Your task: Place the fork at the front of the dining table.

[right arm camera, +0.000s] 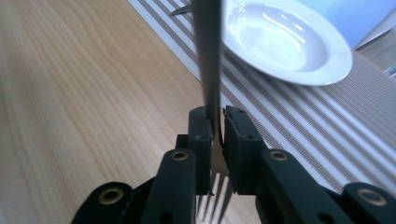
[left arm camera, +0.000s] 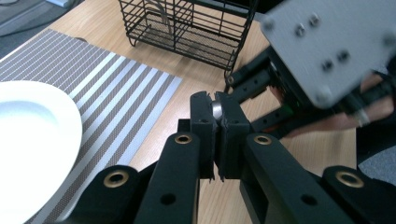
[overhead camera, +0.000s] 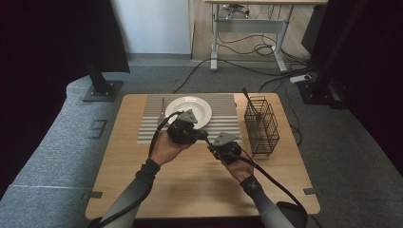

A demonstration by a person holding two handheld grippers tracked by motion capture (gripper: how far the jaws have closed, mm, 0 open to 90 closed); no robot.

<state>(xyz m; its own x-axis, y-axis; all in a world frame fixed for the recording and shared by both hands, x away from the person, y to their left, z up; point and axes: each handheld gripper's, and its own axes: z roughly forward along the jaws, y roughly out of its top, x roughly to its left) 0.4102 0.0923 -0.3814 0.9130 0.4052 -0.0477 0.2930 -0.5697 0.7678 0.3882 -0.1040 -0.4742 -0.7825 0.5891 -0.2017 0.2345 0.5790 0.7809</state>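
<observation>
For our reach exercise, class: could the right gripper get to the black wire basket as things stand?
Probably yes. The wire basket stands just beyond the right gripper, with bare table between. But it is shut on a fork whose handle the left gripper also seems to clamp.

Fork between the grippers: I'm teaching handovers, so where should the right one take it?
At the narrow neck above the tines, where the right gripper is shut on the fork, coming from the free end; the left gripper pinches the handle tip.
</observation>
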